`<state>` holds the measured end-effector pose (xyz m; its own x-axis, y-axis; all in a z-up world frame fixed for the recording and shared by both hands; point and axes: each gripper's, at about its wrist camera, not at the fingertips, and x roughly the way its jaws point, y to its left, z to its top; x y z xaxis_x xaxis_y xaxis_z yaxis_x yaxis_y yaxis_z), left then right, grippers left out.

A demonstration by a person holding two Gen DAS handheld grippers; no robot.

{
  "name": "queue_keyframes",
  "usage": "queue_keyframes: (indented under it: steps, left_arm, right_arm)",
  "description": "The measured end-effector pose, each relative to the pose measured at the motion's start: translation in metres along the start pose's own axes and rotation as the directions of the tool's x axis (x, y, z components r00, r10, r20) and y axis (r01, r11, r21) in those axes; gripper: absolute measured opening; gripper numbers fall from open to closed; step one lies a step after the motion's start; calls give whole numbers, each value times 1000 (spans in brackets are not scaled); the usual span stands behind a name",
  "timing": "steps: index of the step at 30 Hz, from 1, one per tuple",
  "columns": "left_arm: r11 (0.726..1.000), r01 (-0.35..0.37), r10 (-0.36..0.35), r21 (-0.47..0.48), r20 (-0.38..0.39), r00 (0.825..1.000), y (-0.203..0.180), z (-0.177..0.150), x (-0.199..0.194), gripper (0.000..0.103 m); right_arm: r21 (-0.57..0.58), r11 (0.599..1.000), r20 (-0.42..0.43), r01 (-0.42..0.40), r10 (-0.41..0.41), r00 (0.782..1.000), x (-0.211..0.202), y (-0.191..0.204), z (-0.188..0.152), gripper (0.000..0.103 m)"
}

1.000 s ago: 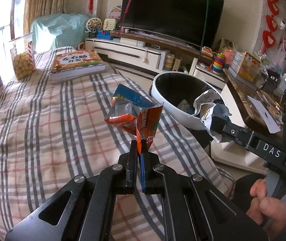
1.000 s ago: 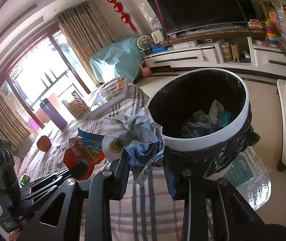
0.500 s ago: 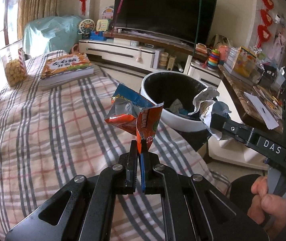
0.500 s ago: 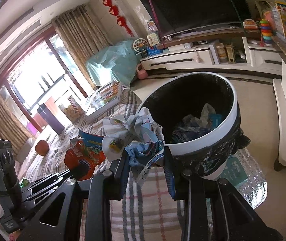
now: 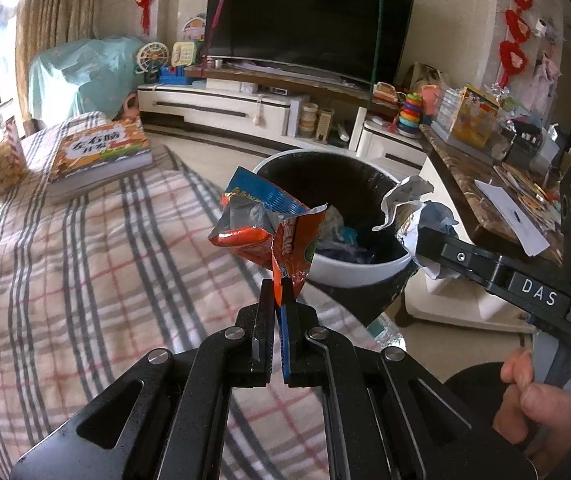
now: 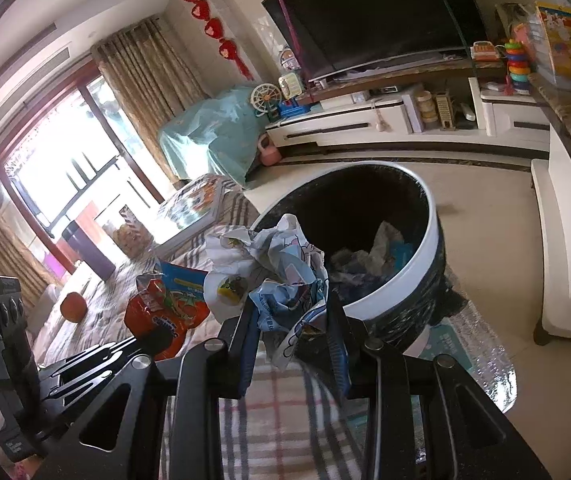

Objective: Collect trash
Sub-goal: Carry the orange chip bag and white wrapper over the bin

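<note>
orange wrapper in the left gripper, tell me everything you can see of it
The orange wrapper is a crumpled, torn-open snack bag of shiny foil: orange-red print with a blue panel, silver inside. It stands upright, pinched by its bottom corner in the shut left gripper, in the air above the checked cloth, just short of the bin. Nothing else touches it.

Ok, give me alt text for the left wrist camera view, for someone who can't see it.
The left gripper, shut, pinches an orange and blue snack wrapper above a checked tablecloth, near a white-rimmed trash bin that already holds litter. At right, the right gripper holds a crumpled white wrapper by the bin's rim; a television stands behind.
</note>
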<state>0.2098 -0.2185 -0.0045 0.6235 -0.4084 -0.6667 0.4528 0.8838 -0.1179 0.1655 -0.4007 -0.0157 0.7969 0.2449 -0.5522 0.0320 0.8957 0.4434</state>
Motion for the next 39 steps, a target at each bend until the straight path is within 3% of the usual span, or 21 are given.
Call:
queue_keyframes:
  steps: [39]
  left_arm:
    - [997,32,-31,72,-10,999,-29,54,42,2]
  right_arm:
    - [-17,997,-37,74,-75,997,29,-23,38,32]
